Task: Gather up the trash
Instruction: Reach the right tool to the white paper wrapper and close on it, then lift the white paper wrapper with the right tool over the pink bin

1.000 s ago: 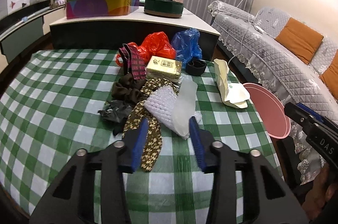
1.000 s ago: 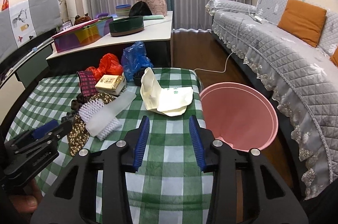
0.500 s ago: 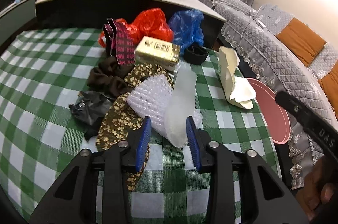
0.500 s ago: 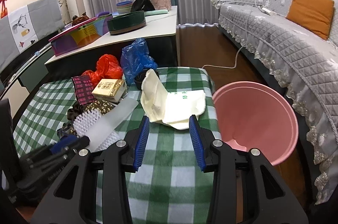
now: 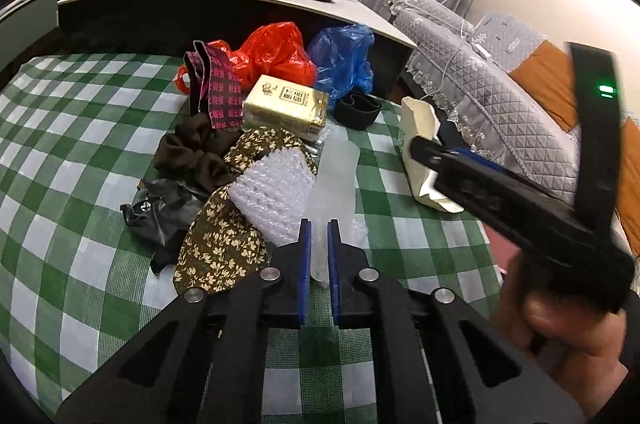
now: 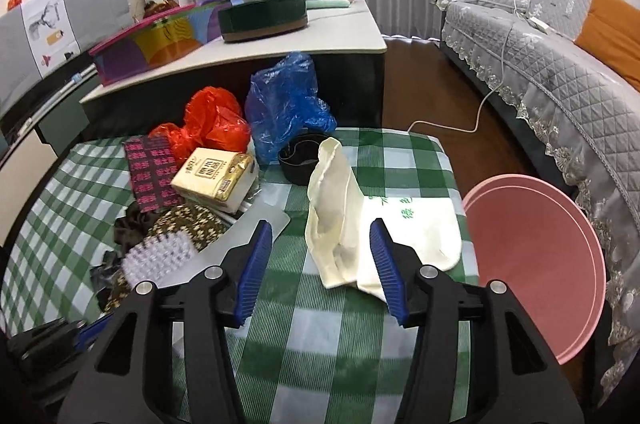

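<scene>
one translucent plastic strip [image 5: 334, 184] lies on the green checked tablecloth [image 5: 60, 160], touching the bubble wrap [image 5: 276, 192] on its left. the left gripper [image 5: 318, 248] jaws are closing, nearly together, pinching the strip's near end. right of the strip, the cream paper bag [image 6: 344, 224] lies between the opening jaws of the right gripper [image 6: 320, 264], pads clear. the pink bin [image 6: 532, 268] stands beyond the bag, off the table's edge.

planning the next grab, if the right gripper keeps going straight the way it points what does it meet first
Most likely the cream paper bag: the right gripper, its jaws opening, points down at the bag, which lies crumpled on the green checked tablecloth and already sits partly between the blue pads. Exact depth is unclear.
</scene>
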{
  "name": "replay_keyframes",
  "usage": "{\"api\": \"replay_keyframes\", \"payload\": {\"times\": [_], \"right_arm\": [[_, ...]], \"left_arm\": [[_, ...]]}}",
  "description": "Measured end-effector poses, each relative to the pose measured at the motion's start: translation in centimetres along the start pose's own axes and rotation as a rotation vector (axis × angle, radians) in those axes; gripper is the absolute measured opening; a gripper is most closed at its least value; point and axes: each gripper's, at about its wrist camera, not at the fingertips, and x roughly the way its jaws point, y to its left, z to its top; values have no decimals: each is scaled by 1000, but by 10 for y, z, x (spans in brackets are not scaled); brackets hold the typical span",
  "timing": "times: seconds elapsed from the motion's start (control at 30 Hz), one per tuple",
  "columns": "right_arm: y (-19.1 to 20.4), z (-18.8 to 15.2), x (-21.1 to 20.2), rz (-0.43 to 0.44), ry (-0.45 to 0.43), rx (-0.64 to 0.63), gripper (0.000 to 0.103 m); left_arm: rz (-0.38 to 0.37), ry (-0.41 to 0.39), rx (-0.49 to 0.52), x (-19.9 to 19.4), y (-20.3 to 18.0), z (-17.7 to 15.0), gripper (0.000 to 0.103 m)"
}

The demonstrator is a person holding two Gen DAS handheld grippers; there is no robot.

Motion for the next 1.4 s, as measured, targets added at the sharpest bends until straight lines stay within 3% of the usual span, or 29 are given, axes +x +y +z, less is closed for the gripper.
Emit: {"api": "replay_keyframes", "payload": {"times": [0.13,0.23,0.77,1.4], "right_arm": [[-4,2,8,-5,25,10,14],[-6,3,3,-4,16,10,7],[-24,15,-72,7,-80,26,6],[-61,22,-163,81,-100,41,2]], "left_arm": [[-11,-5,-3,-3,0,2,7],[-20,-10,-4,-6,0,2,7],[-62,-113,34,-44,-11,15,7],[-97,-157,119,-86,-43,17,6]]}}
